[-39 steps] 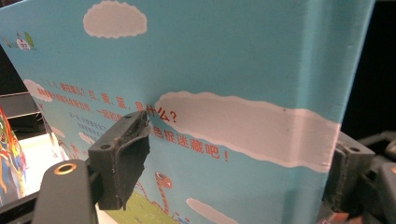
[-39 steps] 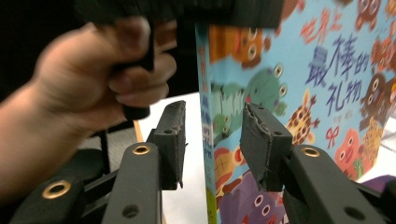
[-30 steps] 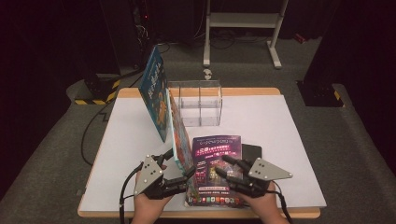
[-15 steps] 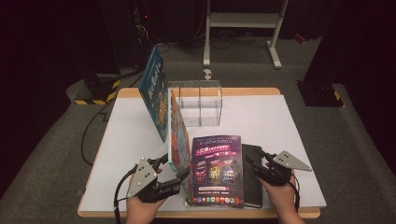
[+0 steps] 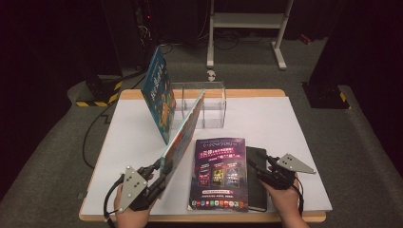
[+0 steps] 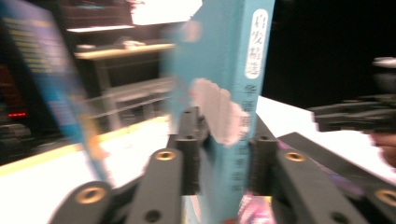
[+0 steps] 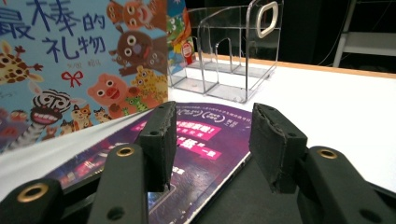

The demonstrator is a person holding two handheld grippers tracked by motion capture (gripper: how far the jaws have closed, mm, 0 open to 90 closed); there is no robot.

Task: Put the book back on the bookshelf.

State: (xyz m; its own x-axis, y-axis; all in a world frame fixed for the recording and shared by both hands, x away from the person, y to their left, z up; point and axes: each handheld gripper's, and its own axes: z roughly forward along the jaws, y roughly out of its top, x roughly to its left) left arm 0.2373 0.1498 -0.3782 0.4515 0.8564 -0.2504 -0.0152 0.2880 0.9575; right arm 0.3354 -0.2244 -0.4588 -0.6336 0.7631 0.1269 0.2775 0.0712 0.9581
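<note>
- Black jaws of left gripper (image 5: 159,179) clamp the near edge of the teal book (image 5: 183,133), lower left of high view; jaws have just been closing, book between them. Left gripper view: pads (image 6: 189,149) press both sides of its spine (image 6: 236,116), blurred.
- Teal book stands on edge, tilted, running from the gripper up toward frame centre; its far end is near the clear rack (image 5: 209,107), contact w/ it can't be told.
- Right gripper (image 5: 266,168) at lower right of high view, jaws partly apart, nothing pinched; right gripper view shows them hovering over the purple magazine (image 7: 205,135) w/ gap between the pads (image 7: 159,140).
- Purple magazine (image 5: 221,173) lies flat, lower centre, on top of a black notebook (image 5: 256,178) that sticks out at its right edge.
- 2nd blue picture book (image 5: 159,97) stands tilted at upper left of the table, beside the rack; cartoon animals on cover in right gripper view (image 7: 70,70).
- All on a white table (image 5: 294,128).
</note>
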